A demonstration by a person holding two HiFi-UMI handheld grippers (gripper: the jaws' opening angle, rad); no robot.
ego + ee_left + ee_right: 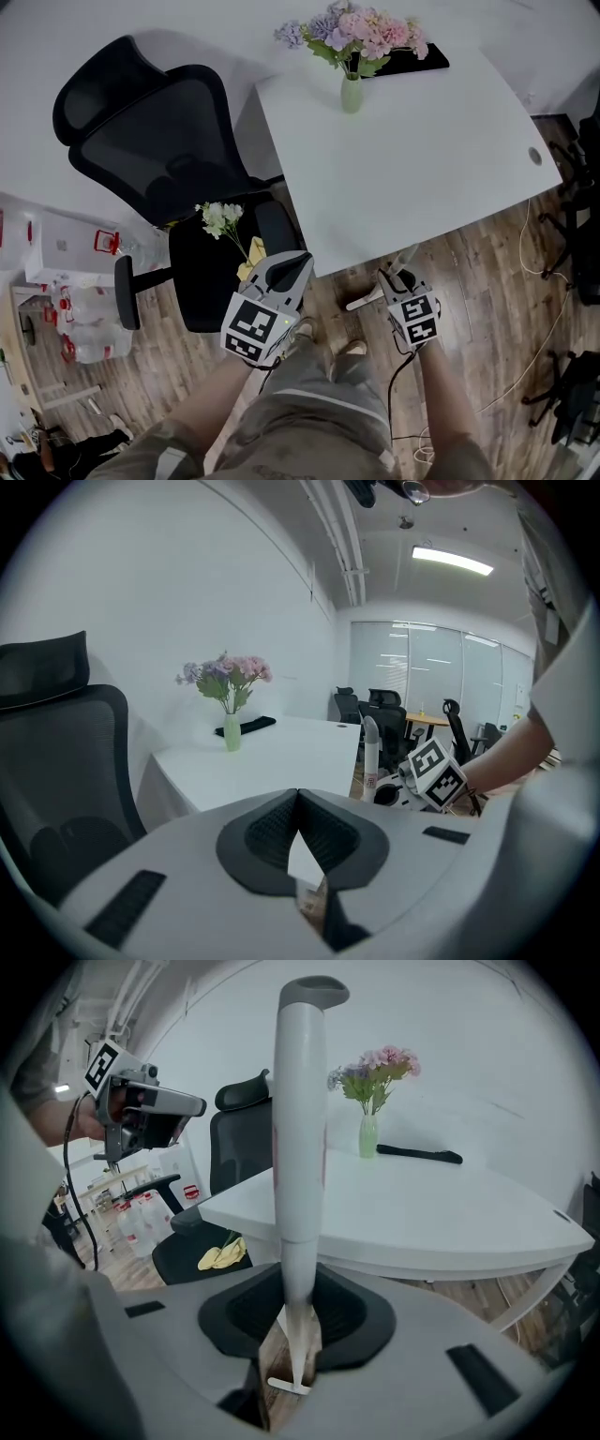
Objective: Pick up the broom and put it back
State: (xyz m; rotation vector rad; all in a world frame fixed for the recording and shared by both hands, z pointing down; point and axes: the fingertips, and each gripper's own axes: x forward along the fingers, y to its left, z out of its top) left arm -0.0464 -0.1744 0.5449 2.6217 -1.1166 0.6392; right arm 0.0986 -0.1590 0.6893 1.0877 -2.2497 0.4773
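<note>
The broom's white handle (298, 1147), topped with a grey cap, stands upright between the pads of my right gripper (298, 1309), which is shut on it. In the left gripper view the same handle (371, 752) rises beside the right gripper's marker cube (433, 772). From the head view the right gripper (394, 279) sits at the white table's near corner, and a white length of the handle (364, 298) runs down toward the floor. The broom's head is hidden. My left gripper (298, 803) is shut with nothing in it and hangs over the chair seat's edge (296, 262).
A white table (412, 159) carries a vase of flowers (352, 89) and a flat black object (408, 61). A black office chair (159, 141) holds a flower sprig (223, 220) and a yellow cloth. Cables (539, 272) trail right; packed bottles (89, 328) lie left.
</note>
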